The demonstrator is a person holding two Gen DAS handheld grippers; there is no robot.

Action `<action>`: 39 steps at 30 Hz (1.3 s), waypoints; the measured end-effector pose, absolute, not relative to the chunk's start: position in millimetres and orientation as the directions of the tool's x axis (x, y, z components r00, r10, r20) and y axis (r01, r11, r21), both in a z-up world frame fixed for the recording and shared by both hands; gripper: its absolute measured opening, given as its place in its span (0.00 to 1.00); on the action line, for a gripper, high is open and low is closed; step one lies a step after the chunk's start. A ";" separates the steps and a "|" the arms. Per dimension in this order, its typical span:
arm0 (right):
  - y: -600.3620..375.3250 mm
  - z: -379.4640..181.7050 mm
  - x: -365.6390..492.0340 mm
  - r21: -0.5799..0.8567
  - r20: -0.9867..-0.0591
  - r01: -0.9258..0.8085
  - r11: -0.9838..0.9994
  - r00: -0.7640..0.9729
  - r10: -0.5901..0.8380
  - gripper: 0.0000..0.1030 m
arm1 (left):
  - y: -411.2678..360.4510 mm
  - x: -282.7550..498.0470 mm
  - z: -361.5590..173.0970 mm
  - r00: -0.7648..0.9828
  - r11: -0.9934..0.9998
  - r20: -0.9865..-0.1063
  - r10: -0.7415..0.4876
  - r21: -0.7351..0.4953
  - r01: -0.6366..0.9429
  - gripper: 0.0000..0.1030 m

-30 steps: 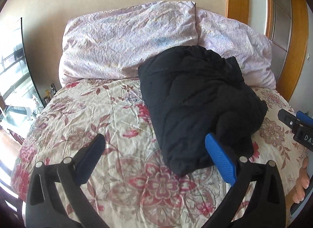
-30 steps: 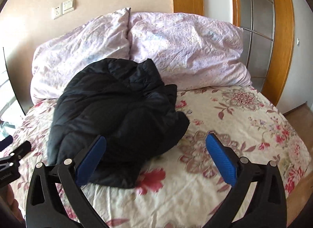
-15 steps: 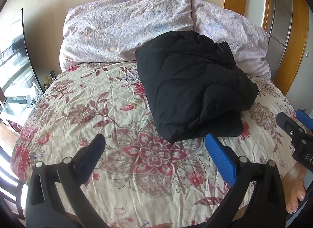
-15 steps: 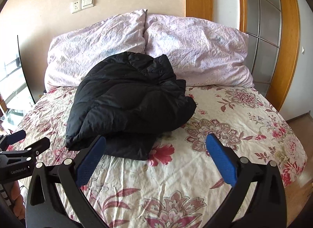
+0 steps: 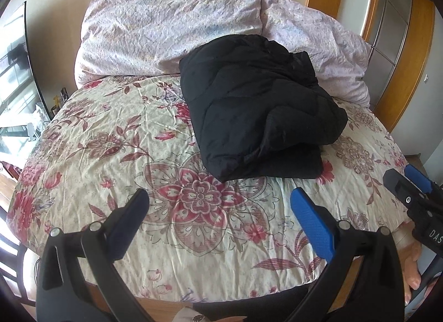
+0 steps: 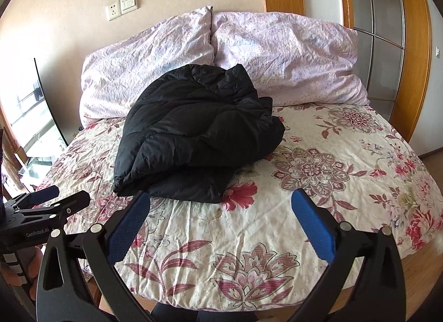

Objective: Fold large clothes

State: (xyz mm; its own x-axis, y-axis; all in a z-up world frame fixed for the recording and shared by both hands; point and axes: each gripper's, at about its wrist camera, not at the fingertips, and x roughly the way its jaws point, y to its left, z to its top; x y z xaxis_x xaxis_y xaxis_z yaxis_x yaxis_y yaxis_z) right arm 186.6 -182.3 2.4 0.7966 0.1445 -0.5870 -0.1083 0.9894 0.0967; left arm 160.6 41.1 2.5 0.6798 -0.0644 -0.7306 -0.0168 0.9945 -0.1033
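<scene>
A black padded jacket (image 5: 257, 106) lies folded in a thick bundle on the floral bedsheet (image 5: 116, 145), its far end resting against the pillows. It also shows in the right wrist view (image 6: 193, 134). My left gripper (image 5: 220, 205) is open and empty, held over the near part of the bed, short of the jacket. My right gripper (image 6: 221, 208) is open and empty, also short of the jacket's near edge. Each gripper appears at the side of the other's view: the right gripper (image 5: 415, 197) and the left gripper (image 6: 44, 205).
Two pale lilac pillows (image 6: 288, 56) lean on the wall at the head of the bed. A wooden door frame (image 6: 409, 45) stands at the right. A window (image 5: 13, 73) is at the left. The bed's foot edge (image 6: 249, 305) is just below my grippers.
Both grippers have pulled back from the jacket toward the foot of the bed, staying open. The jacket lies where it was, now farther away in both views.
</scene>
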 end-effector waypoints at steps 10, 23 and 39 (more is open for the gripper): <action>-184.6 3.8 174.3 0.118 -0.590 -0.130 0.984 0.788 0.175 0.99 | 31.8 148.2 7.4 0.674 0.995 -0.735 -0.066 -0.098 -0.009 0.98; -188.7 2.3 175.2 0.163 -0.605 -0.133 0.978 0.769 0.206 0.99 | 29.6 140.8 10.8 0.681 0.995 -0.729 -0.065 -0.098 -0.011 0.98; -189.9 -0.2 176.8 0.172 -0.608 -0.129 0.977 0.766 0.208 0.99 | 25.8 143.6 11.8 0.676 0.991 -0.729 -0.105 -0.131 0.014 0.98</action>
